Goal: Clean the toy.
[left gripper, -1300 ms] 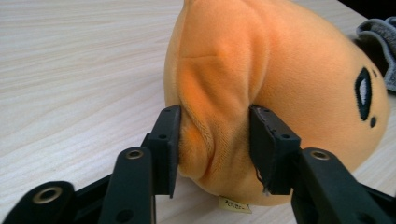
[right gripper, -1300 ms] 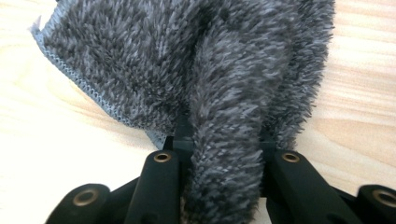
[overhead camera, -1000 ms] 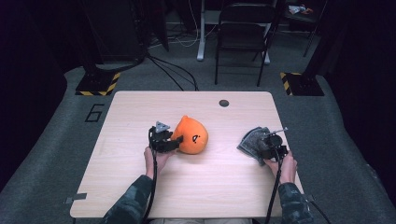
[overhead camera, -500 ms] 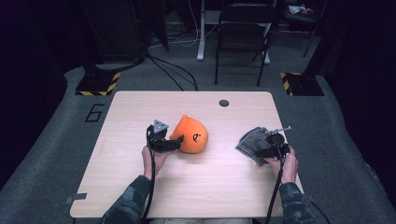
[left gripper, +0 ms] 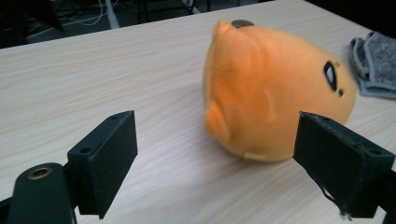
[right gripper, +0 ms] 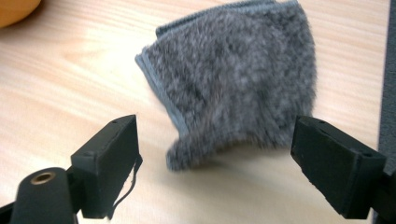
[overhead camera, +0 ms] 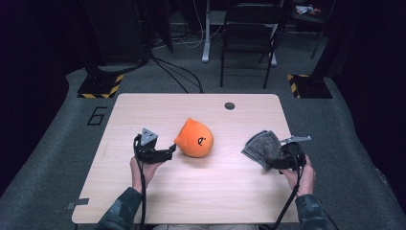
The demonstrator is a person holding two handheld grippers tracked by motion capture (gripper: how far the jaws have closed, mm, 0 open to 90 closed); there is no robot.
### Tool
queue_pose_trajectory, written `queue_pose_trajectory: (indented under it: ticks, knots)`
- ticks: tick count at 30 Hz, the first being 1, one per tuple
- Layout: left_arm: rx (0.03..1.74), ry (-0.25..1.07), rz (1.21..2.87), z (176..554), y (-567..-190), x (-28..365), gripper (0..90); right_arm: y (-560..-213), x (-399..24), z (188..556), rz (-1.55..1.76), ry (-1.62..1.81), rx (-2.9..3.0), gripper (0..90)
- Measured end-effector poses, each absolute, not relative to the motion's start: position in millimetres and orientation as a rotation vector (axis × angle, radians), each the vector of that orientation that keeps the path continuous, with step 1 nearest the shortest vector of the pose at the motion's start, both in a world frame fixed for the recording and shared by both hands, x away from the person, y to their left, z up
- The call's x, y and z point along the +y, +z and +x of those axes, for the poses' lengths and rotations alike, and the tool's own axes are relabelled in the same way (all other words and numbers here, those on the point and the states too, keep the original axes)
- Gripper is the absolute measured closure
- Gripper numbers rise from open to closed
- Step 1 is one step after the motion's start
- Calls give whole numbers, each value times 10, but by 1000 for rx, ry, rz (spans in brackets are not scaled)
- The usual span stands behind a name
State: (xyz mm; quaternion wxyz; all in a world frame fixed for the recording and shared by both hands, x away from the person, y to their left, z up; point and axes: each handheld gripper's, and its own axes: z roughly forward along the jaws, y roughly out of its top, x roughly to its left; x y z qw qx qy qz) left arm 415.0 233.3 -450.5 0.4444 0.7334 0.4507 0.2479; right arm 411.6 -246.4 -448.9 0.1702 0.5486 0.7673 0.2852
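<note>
Jaws of both grippers stand wide apart and hold nothing. In the left gripper view the black pads frame an orange plush (left gripper: 275, 88) lying on the desk (left gripper: 93, 84); the plush sits ahead of the jaws, apart from both pads, nearer the one at the right of the frame. In the right gripper view the jaws frame a grey cloth (right gripper: 238, 84), which lies flat on the wood ahead of them and touches neither pad.

Largest in the high view is the desk (overhead camera: 143, 201), a pale wooden top taking up the middle of the frame, on grey carpet. Beyond its far edge, at the upper centre, stands a dark folding chair (overhead camera: 249, 36), with cables (overhead camera: 177, 72) running across the floor to its left. Two black blocks with yellow-and-black striped edges sit on the floor, one at the upper left (overhead camera: 100, 86) and one at the upper right (overhead camera: 306, 86) of the desk.

On the desk, the plush (overhead camera: 194, 139) rests near the centre. The left gripper (overhead camera: 167, 152) lies just to its lower left, the path between them bare. The cloth (overhead camera: 261, 147) lies at the right of the frame, with the right gripper (overhead camera: 275, 163) at its lower right edge; I cannot tell whether they touch. A small dark round disc (overhead camera: 230, 106) sits near the desk's far edge.
</note>
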Motion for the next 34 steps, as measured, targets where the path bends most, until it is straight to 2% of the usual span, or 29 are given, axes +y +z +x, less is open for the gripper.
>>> queue_pose_trajectory:
  ticks: [9,15,22,27,30,34]
  knots:
    - [1165,639,1873,3895,-4701,2726,121,-4673,-2684,3799,1587,778,2189,136]
    - [1229,610,1938,3769,-4919,2974,106,-4854,-2839,3625,1586,791,2167,136]
    - [1301,664,2053,3703,-5131,3128,59,-5071,-2879,3588,1616,749,2208,136]
    - [1325,622,2103,3724,-5231,3184,43,-5100,-2867,3595,1597,733,2205,137]
    - [1331,586,2073,3746,-5265,3234,11,-5118,-2865,3593,1536,714,2222,124]
    - [1315,575,2015,3761,-5322,3279,0,-5153,-2878,3607,1547,735,2190,56]
